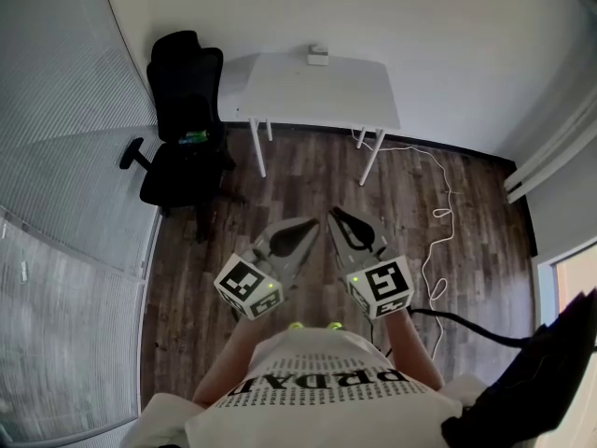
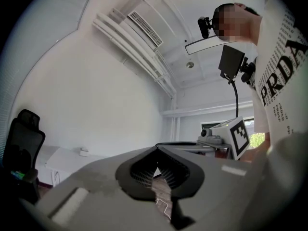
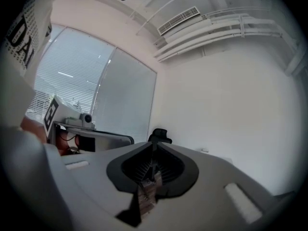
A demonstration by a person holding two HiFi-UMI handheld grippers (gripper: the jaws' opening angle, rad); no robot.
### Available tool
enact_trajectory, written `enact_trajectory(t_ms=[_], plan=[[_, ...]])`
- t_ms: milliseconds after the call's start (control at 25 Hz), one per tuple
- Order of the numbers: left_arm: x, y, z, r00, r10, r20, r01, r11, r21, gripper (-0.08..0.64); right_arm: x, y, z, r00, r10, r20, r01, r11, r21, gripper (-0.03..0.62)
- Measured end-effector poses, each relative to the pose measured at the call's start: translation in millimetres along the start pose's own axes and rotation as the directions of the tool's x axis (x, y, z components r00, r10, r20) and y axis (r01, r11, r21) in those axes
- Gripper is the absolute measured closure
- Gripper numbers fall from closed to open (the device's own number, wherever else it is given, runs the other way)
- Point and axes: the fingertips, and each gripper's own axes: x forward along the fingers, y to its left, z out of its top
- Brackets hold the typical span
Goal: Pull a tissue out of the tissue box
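Head view: the person stands on the wooden floor well short of the white surface (image 1: 317, 91), with both grippers raised in front of the body and pointing toward it. A small white box, which I take to be the tissue box (image 1: 318, 56), sits at the far edge of that surface, against the wall. A black office chair (image 1: 184, 110) stands just beside the surface's left end. The left gripper (image 1: 308, 225) and right gripper (image 1: 336, 216) are side by side, both well apart from the surface.

Left gripper view: its jaw tips meet with nothing between them, so it is closed and empty. The box shows as a small pale shape on the surface, far off and low at the left.

Right gripper view: its jaws are almost together, with only a thin slit between the tips and nothing held. The surface lies far beyond them.

The task looks to be at its start, in the approach, with no tissue touched yet. The next move calls for walking up to the surface, spreading one gripper's jaws wider, and pinching the tissue that sticks up from the box. The other gripper may need to steady the box.
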Motion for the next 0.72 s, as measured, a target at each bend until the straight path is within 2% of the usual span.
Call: enact_trajectory(t_ms=[360, 720], plan=[[-28, 11, -3, 1.000, -0.005, -0.026, 0.005, 1.000, -0.028, 0.569, 10, 16, -6, 0.999, -0.023, -0.042, 0.023, 1.000, 0.008, 0.555], [-35, 24, -21, 0.998, 0.038, -0.046, -0.042, 0.996, -0.084, 0.569, 16, 10, -24, 0.998, 0.000, -0.068, 0.004, 0.999, 0.053, 0.557]])
